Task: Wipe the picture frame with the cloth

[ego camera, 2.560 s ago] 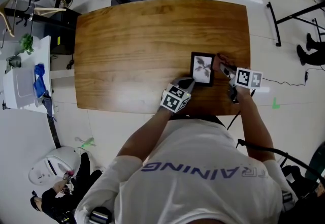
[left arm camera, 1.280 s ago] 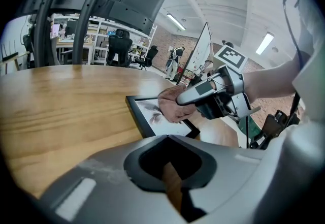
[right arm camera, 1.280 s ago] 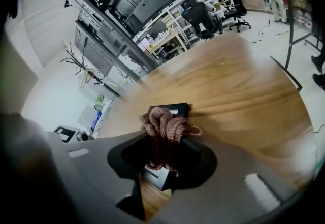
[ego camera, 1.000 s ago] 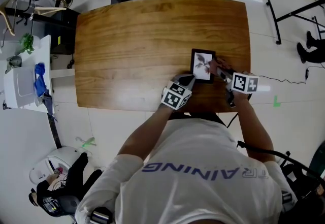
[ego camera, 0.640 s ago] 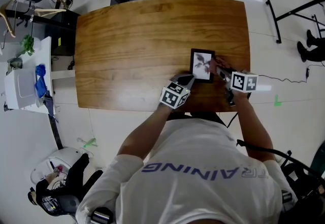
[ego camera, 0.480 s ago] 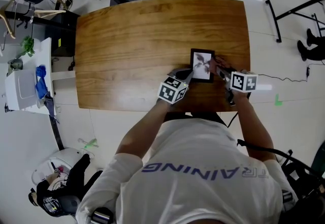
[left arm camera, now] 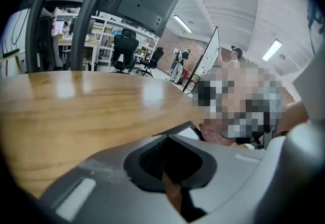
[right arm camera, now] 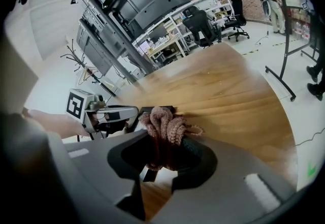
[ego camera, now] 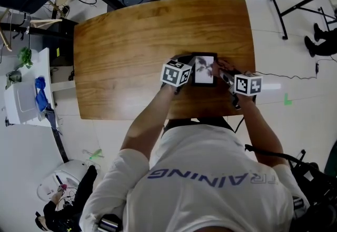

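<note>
Two grippers meet over a picture frame (ego camera: pixel 204 69) that lies on a wooden table (ego camera: pixel 131 36), near the edge closest to the person. The frame has a dark border around a pale picture of a plant sprig.

The left gripper (ego camera: pixel 185 67) comes in from the frame's left side, its marker cube just beside the border. In the left gripper view its jaws are drawn in until only a narrow slit remains between them, and they close on the frame's left edge; a corner of the frame (left arm camera: pixel 188 133) pokes out just past their tips. The table top (left arm camera: pixel 76 111) stretches away beyond.

The right gripper (ego camera: pixel 224 72) sits at the frame's right side. Its jaws are clamped on a bunched pinkish-brown cloth (right arm camera: pixel 165 126), which bulges up out of the gap in thick knitted folds. In the head view the cloth (ego camera: pixel 223 66) shows as a small pinkish lump touching the frame's right border. From the right gripper view, the white of the picture shows low between the jaws, the frame's far dark edge (right arm camera: pixel 158 110) lies just behind the cloth, and the left gripper (right arm camera: pixel 119 114) reaches that edge from the other side.

The person wears a white shirt (ego camera: pixel 205 183), and both forearms stretch forward over the near table edge.
</note>
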`<state>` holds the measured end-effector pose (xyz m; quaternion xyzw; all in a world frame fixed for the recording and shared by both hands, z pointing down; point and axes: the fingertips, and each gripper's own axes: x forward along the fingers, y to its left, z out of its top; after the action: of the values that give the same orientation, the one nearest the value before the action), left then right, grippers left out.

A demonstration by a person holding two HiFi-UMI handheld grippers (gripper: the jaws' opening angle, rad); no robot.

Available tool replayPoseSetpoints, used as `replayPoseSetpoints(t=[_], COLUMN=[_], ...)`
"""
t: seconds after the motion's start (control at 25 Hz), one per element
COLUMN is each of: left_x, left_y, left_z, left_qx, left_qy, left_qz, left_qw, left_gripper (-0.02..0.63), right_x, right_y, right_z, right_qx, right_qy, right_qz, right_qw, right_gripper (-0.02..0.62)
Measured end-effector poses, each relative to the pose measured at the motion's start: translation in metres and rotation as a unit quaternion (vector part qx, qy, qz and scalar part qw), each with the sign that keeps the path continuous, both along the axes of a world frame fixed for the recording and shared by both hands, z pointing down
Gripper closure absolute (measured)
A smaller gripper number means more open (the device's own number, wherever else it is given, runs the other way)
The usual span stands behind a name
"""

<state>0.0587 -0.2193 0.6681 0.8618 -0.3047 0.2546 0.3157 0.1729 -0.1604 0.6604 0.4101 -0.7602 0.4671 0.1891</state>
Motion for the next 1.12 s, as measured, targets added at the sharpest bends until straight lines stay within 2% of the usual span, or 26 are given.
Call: replayPoseSetpoints(t=[0.16, 0.28, 0.52, 0.68, 0.88, 1.12], left_x=[0.002, 0.002, 0.001, 0.001, 0.001, 0.001], left_y=[-0.001, -0.001, -0.002, -0.002, -0.002, -0.002], left_z=[0.004, 0.003, 0.003, 0.003, 0.003, 0.003], left_qx=[-0.007, -0.011, -0.012, -0.011, -0.006, 0.0], left_qy=[0.002, 0.005, 0.006, 0.006, 0.002, 0.0], left_qz=[-0.005, -0.006, -0.008, -0.007, -0.009, -0.009], left_qw=[1.0, 0.9999, 0.9999, 0.9999, 0.9999, 1.0], left_gripper=[0.6, 0.6, 0.6, 0.6, 0.6, 0.6], right_x=[0.001, -0.009, -0.088, -0.111, -0.097, -0.054], right_y=[-0.001, 0.002, 0.034, 0.044, 0.045, 0.048], right_z=[0.0, -0.01, -0.014, -0.003, 0.0, -0.002], right_qx=[-0.001, -0.001, -0.031, -0.059, -0.067, -0.064], right_qy=[0.0, -0.018, -0.059, -0.068, -0.043, -0.033], right_qz=[0.0, -0.005, -0.099, -0.099, -0.088, -0.037], right_qw=[1.0, 1.0, 0.993, 0.991, 0.993, 0.997], right_gripper=[0.477, 0.477, 0.477, 0.477, 0.477, 0.477])
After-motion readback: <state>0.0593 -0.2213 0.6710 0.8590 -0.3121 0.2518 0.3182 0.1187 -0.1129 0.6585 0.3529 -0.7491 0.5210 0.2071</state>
